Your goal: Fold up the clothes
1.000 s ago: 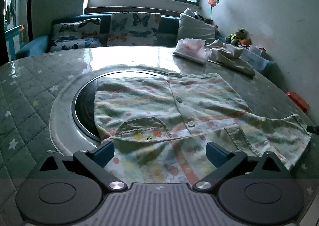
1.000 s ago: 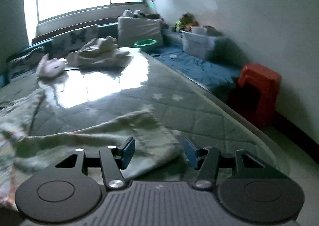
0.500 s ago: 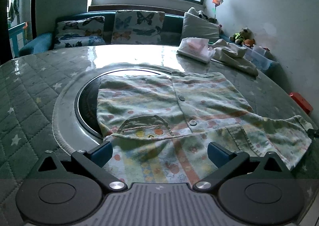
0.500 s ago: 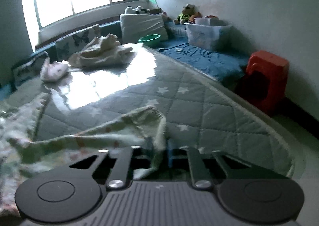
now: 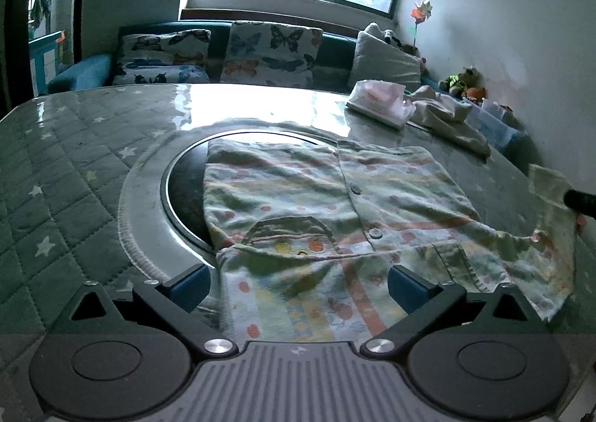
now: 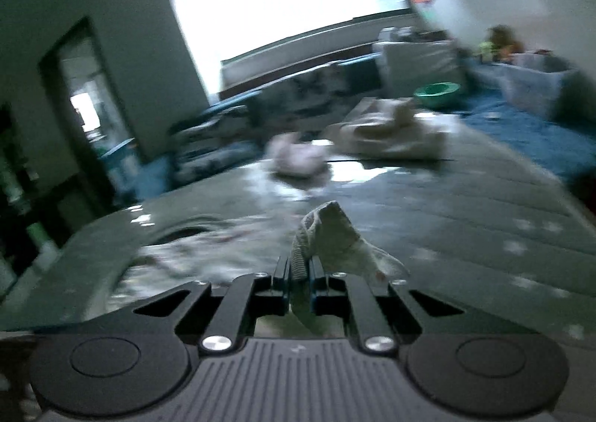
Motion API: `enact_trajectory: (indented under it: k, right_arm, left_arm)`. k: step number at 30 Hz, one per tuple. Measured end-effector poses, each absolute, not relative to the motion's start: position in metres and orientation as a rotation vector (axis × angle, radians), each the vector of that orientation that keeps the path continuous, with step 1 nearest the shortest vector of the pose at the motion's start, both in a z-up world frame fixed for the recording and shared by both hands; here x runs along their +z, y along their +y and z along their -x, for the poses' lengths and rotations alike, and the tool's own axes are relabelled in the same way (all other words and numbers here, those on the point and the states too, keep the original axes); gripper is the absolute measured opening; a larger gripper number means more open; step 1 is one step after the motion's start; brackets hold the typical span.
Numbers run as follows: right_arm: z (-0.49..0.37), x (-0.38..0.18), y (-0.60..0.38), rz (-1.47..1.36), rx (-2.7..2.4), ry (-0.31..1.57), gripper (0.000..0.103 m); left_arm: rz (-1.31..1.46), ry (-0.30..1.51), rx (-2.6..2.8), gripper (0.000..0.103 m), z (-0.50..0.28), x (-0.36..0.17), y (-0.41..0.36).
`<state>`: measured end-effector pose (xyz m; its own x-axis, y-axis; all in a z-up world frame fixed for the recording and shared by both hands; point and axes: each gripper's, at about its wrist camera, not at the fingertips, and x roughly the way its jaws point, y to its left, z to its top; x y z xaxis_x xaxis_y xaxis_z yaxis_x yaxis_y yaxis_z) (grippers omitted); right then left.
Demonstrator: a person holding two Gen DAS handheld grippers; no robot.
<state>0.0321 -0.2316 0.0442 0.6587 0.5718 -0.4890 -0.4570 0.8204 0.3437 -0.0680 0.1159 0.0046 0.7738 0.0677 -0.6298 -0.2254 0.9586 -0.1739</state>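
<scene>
A quilted, star-patterned table (image 5: 56,198) carries a small patterned shirt (image 5: 316,198), spread flat across the round inset at its centre with its buttoned front facing up. The left gripper (image 5: 298,282) hovers over the shirt's near hem, its jaws wide apart and the blue pads clear of the cloth. The right gripper (image 6: 298,282) is clamped tight on a corner of the shirt's right side, raised off the table, a peak of fabric standing up between its closed jaws. Other clothes (image 5: 447,116) lie heaped at the table's far right.
</scene>
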Motion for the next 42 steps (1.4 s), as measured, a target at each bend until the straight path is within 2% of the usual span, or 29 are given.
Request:
enact_trajectory:
  k: [10, 20, 22, 25, 29, 37, 42]
  right_arm:
    - [-0.018, 0.064, -0.121, -0.119, 0.904, 0.631, 0.008]
    - [0.014, 0.045, -0.046, -0.005, 1.070, 0.705, 0.009]
    - [0.021, 0.039, -0.040, 0.019, 1.087, 0.720, 0.012]
    - [0.026, 0.035, -0.040, 0.041, 1.100, 0.734, 0.020]
    - [0.024, 0.037, -0.057, 0.063, 1.082, 0.741, 0.026]
    - [0.005, 0.016, -0.114, 0.119, 0.920, 0.814, 0.026]
    - [-0.005, -0.006, -0.149, 0.123, 0.812, 0.880, 0.026]
  left_arm:
    - [0.300, 0.637, 0.208, 0.103, 0.085, 0.007, 0.142]
    - [0.356, 0.617, 0.269, 0.103, 0.100, 0.007, 0.170]
    - [0.362, 0.617, 0.272, 0.103, 0.100, 0.007, 0.172]
    - [0.365, 0.617, 0.269, 0.103, 0.099, 0.007, 0.172]
    - [0.358, 0.612, 0.255, 0.103, 0.097, 0.009, 0.169]
    - [0.337, 0.595, 0.139, 0.101, 0.085, 0.018, 0.148]
    - [0.315, 0.605, 0.055, 0.091, 0.071, 0.017, 0.128]
